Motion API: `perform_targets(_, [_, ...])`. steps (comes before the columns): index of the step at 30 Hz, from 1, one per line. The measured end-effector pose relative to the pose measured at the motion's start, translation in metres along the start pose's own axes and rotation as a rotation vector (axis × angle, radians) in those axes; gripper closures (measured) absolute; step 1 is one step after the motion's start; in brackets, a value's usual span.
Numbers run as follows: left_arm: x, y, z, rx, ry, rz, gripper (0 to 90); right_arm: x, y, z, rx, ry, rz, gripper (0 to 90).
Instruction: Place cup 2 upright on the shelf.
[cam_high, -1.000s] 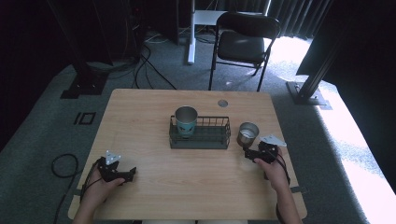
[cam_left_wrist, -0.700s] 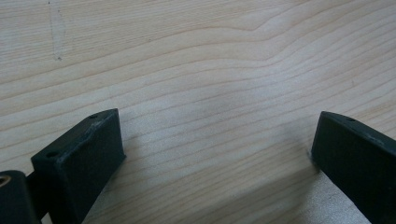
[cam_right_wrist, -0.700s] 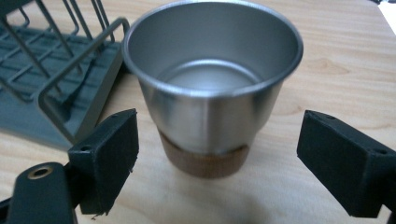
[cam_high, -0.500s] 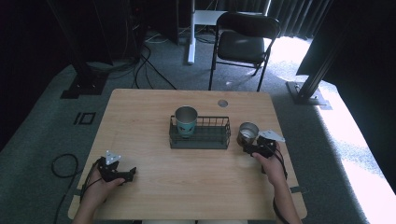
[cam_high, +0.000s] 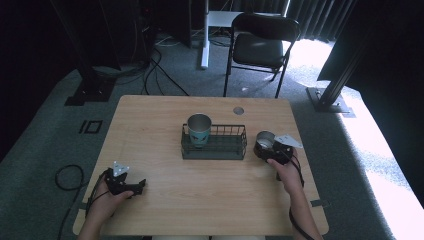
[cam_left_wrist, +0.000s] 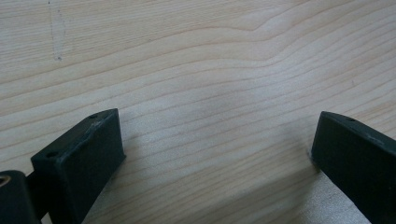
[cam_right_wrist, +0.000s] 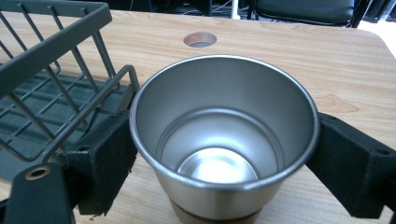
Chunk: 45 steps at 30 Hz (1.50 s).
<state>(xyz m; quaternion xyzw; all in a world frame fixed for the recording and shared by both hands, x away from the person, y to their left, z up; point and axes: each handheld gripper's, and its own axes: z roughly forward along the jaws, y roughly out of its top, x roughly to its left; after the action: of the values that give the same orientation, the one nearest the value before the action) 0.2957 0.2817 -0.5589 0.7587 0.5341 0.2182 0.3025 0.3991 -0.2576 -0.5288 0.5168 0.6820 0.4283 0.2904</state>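
An empty steel cup (cam_high: 264, 141) (cam_right_wrist: 224, 140) stands upright on the wooden table (cam_high: 200, 200), just right of a dark wire basket (cam_high: 215, 155) (cam_right_wrist: 56, 42). My right gripper (cam_high: 266, 149) (cam_right_wrist: 224, 163) is shut on the cup, with one black jaw pressed on each side of its wall. A second steel cup with a teal band (cam_high: 199, 129) stands in the basket's left end. My left gripper (cam_high: 139, 185) (cam_left_wrist: 217, 140) rests open on bare wood at the front left, with nothing between its jaws.
A round cable hole (cam_high: 238, 110) (cam_right_wrist: 200, 39) lies in the tabletop behind the basket. A black chair (cam_high: 260, 45) stands beyond the table's far edge. Bare wood spans the table's front middle.
My right gripper has slid forward and slightly left until its jaws are around the steel cup. The left gripper has stayed put.
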Motion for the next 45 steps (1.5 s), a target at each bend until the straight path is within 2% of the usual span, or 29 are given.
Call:
perform_targets(12, [0.0, 0.0, 0.0, 0.0, 0.0, 0.0, 2.9, 0.002, 0.004, 0.005, -0.005, -0.014, -0.005, 12.7])
perform_targets(15, [0.0, 0.0, 0.0, 0.0, 0.0, 0.0, 2.9, 0.002, 0.005, 0.005, 0.01, -0.008, -0.009, 13.4])
perform_targets(17, [0.0, 0.0, 0.0, 0.0, 0.0, 0.0, 2.9, 0.002, 0.007, 0.005, 0.019, -0.006, 0.009, 13.6])
perform_targets(22, [0.0, 0.0, 0.0, 0.0, 0.0, 0.0, 2.9, 0.003, 0.013, 0.003, 0.008, -0.002, 0.011, 13.8])
perform_targets(30, [0.0, 0.0, 0.0, 0.001, 0.0, 0.0, 2.9, 0.001, 0.024, -0.004, 0.007, 0.0, 0.018, 13.8])
perform_targets(45, [0.0, 0.0, 0.0, 0.001, 0.0, 0.0, 2.9, 0.002, 0.052, -0.026, -0.04, 0.012, 0.01, 13.9])
